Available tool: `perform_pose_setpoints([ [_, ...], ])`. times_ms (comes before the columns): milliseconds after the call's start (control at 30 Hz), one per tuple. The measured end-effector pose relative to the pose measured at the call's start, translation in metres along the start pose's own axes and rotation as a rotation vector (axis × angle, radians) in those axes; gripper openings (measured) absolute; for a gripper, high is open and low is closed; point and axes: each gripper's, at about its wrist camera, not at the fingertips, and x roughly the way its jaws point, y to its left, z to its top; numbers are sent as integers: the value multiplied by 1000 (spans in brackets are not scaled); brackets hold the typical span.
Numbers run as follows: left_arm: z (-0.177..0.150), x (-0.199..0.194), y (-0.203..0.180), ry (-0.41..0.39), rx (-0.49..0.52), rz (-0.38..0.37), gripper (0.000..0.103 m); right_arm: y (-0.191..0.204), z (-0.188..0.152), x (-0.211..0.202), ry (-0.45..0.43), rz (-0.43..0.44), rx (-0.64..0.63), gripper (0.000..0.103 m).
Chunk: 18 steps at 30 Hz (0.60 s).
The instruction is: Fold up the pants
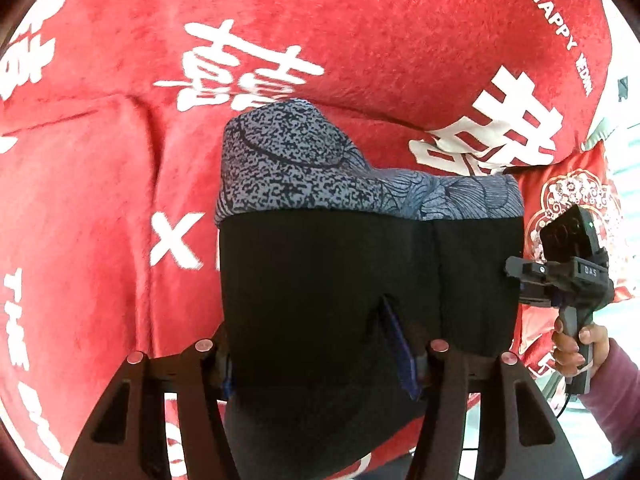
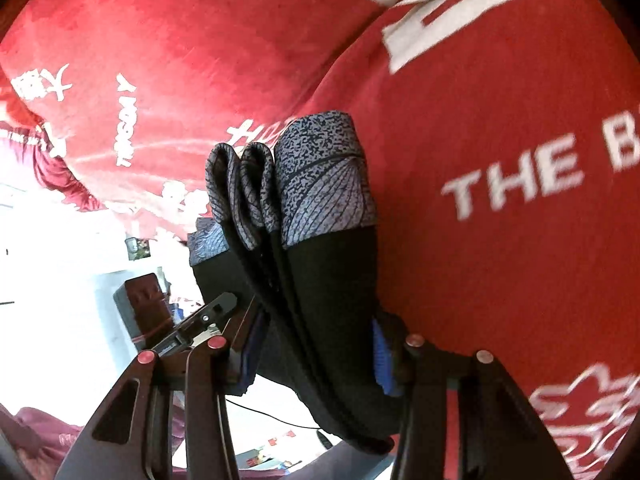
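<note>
Black fabric of the folded pants (image 1: 360,280) fills the space between the jaws of the left gripper (image 1: 320,364), which is clamped on the bundle's near edge. In the right wrist view the right gripper (image 2: 316,356) is likewise clenched on the same pants (image 2: 320,280), its blue pads (image 2: 382,356) pressed against the stacked layers. The bundle hangs off the surface, held at two sides, with the grey patterned waistband (image 1: 288,160) farthest from both cameras, above the red printed blanket (image 1: 360,20).

Failure risks, as judged:
- Layer slip. Several separate folds show at the waistband end in the right view; uneven clamping may let an inner layer slide out and the fold open.
- Unequal lowering. If one gripper descends first, the stack may skew or roll.
- Early release. Opening either gripper before the bundle rests on the blanket would likely let it unfold.
- Creased, uneven bedding may tip the bundle on contact.
</note>
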Motion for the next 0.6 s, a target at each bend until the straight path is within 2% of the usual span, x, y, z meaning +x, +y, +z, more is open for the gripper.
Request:
perform_pose_setpoints([
  [167, -23, -8, 23, 23, -32, 36, 60, 11, -23, 13, 12, 30, 15, 49],
  [300, -35, 9, 43, 47, -33, 88, 61, 11, -33, 39, 36, -10, 24, 49],
  [367, -42, 21, 52, 21, 6, 165, 72, 7, -36, 50, 44, -51, 34, 49],
  [467, -40, 30, 61, -4, 4, 192, 88, 0, -35, 58, 15, -169, 5, 51],
  [500, -39, 32, 63, -13, 3, 210, 97, -6, -35, 57, 2, -185, 9, 54],
  [600, -38, 35, 67, -19, -8, 227, 103, -11, -34, 64, -22, -269, 3, 64],
])
